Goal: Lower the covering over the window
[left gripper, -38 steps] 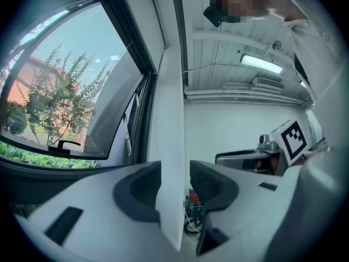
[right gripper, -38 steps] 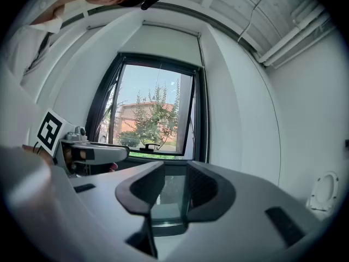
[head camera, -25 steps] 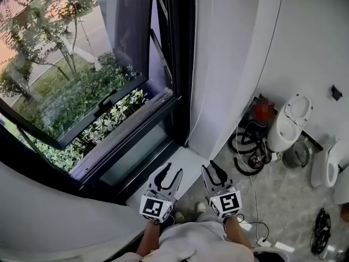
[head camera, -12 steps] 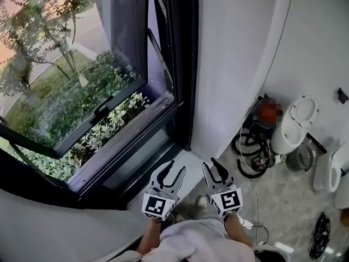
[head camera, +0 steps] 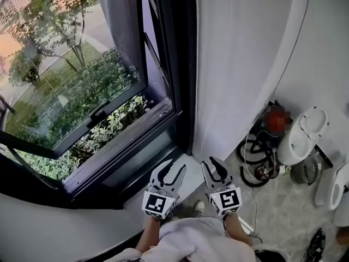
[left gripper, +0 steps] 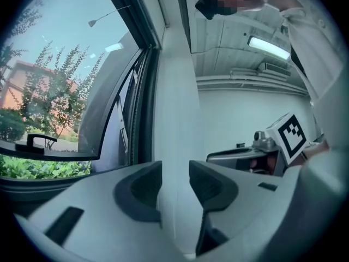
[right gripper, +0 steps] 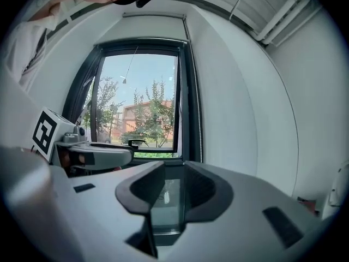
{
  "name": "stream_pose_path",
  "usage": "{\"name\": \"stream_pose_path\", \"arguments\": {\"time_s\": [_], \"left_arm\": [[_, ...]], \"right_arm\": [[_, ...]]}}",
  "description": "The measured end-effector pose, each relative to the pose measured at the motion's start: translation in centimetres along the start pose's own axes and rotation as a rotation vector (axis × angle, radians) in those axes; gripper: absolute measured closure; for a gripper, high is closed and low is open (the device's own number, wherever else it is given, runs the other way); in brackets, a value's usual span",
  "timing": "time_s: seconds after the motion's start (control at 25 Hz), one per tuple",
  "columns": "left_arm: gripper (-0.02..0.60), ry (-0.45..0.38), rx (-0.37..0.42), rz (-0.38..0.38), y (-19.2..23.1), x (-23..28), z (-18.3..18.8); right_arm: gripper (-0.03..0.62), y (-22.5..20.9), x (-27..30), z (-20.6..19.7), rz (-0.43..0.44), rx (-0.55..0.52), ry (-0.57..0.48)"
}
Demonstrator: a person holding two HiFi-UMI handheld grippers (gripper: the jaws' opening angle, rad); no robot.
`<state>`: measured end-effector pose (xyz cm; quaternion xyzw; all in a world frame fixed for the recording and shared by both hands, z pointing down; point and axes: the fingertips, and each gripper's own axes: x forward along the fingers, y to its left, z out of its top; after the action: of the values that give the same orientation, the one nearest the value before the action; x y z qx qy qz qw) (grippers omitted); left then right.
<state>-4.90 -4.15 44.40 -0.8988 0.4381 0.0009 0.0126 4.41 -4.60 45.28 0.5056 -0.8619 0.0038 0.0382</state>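
**Tools.** Both tools are sitting side by side at the lower centre of the head view, apart from one another.
- The left tool [head camera: 170,171] is standing wide open. Its jaws have just been narrowing slightly, and nothing is lying between them. Only the white wall [left gripper: 174,91] beside the dark window frame [left gripper: 143,102] is showing through the gap.
- The right tool [head camera: 214,168] is standing partly open and gripping nothing. The low glass panel [right gripper: 163,201] under the window is showing through its gap.

**Window.** The window [head camera: 182,64] is filling the upper left of the head view, with its sash [head camera: 82,127] swung outward over shrubs.

**Covering.** The covering [right gripper: 154,16] is appearing only as a thin bar above the frame, at the upper centre of the right gripper view, and is leaving the glass uncovered.

**Cord.** A bead cord [head camera: 196,48] is hanging along the frame's right edge, well apart from both tools.
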Motion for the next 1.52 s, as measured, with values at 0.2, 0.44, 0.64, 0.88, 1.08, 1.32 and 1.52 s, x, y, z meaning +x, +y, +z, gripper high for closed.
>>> {"name": "stream_pose_path", "arguments": {"time_s": [0.2,0.44,0.64,0.88,1.08,1.32,1.52], "left_arm": [[0.420,0.018,0.003,0.049,-0.2,2.9,0.0],[0.423,0.036,0.013,0.108,-0.5,5.3,0.0],[0.426,0.027,0.034,0.137,-0.2,6.9,0.2],[0.428,0.024,0.022,0.144,0.5,8.4,0.4],[0.430,0.023,0.023,0.129,1.4,10.1,0.2],[0.430,0.003,0.028,0.133,4.0,12.0,0.4],[0.430,-0.002,0.033,0.113,5.5,14.1,0.5]], "right_arm": [[0.488,-1.8,1.4,0.2,0.072,0.017,-0.007],[0.488,-3.5,1.8,0.6,0.136,0.026,-0.028],[0.490,-4.7,2.4,0.6,0.146,0.037,-0.037],[0.491,-5.6,3.6,1.1,0.141,0.026,-0.048],[0.491,-6.2,4.8,0.8,0.129,0.018,-0.030],[0.491,-6.3,6.5,0.5,0.099,0.010,-0.011],[0.493,-6.5,7.5,0.3,0.065,0.004,0.002]]}}
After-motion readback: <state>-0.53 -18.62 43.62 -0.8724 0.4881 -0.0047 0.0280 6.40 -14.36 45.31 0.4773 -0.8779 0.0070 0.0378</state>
